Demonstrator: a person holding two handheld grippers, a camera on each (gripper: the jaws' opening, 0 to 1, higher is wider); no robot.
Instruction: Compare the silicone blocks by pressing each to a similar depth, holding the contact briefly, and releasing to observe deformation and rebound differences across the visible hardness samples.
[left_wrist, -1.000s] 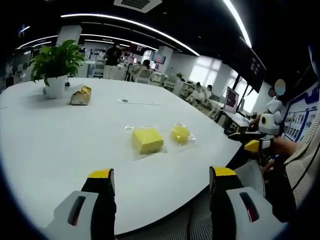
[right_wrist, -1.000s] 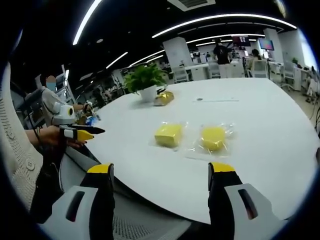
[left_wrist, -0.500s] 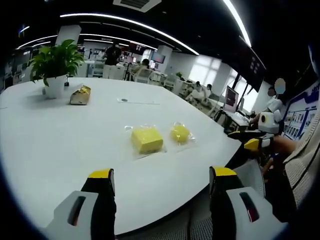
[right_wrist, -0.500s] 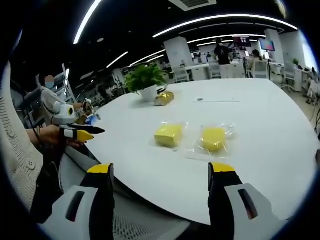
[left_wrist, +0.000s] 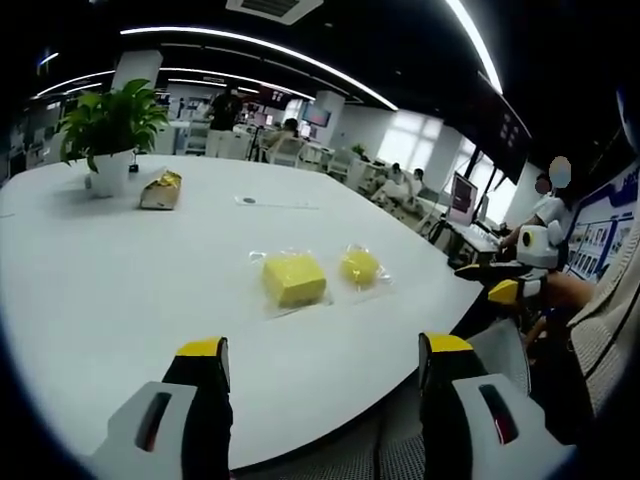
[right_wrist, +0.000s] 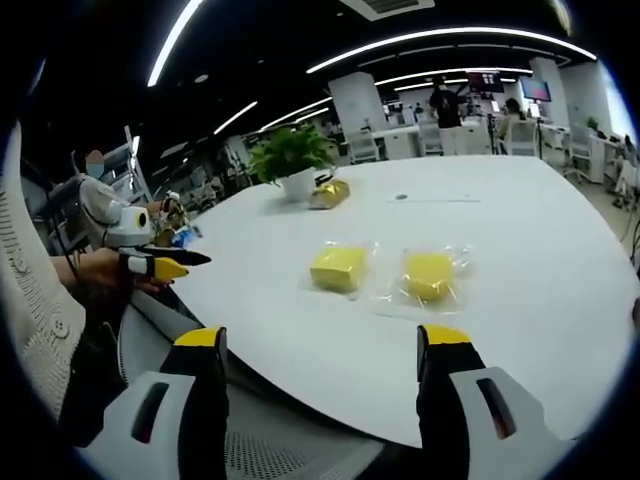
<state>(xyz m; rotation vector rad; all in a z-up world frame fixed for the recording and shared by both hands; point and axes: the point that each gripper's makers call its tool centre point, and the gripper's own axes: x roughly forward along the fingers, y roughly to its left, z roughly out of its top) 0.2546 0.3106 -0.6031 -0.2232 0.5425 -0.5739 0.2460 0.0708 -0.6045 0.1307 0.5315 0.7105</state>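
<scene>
Two yellow silicone blocks lie side by side on the white table (left_wrist: 120, 290), each in a clear bag. In the left gripper view the squarer block (left_wrist: 293, 278) is on the left and the rounder block (left_wrist: 360, 266) on the right. The right gripper view shows the squarer block (right_wrist: 338, 267) and the rounder block (right_wrist: 429, 275) the same way round. My left gripper (left_wrist: 322, 350) is open, off the table's near edge, well short of the blocks. My right gripper (right_wrist: 322, 340) is also open and empty at the same edge. Each view catches the other gripper at its side: the right gripper (left_wrist: 512, 280) and the left gripper (right_wrist: 152, 264).
A potted plant (left_wrist: 108, 130) and a yellow packet (left_wrist: 162, 190) stand at the table's far side, and both appear again as the plant (right_wrist: 290, 160) and packet (right_wrist: 328, 193). A small dark spot (left_wrist: 249, 201) lies beyond the blocks. Office desks and people fill the background.
</scene>
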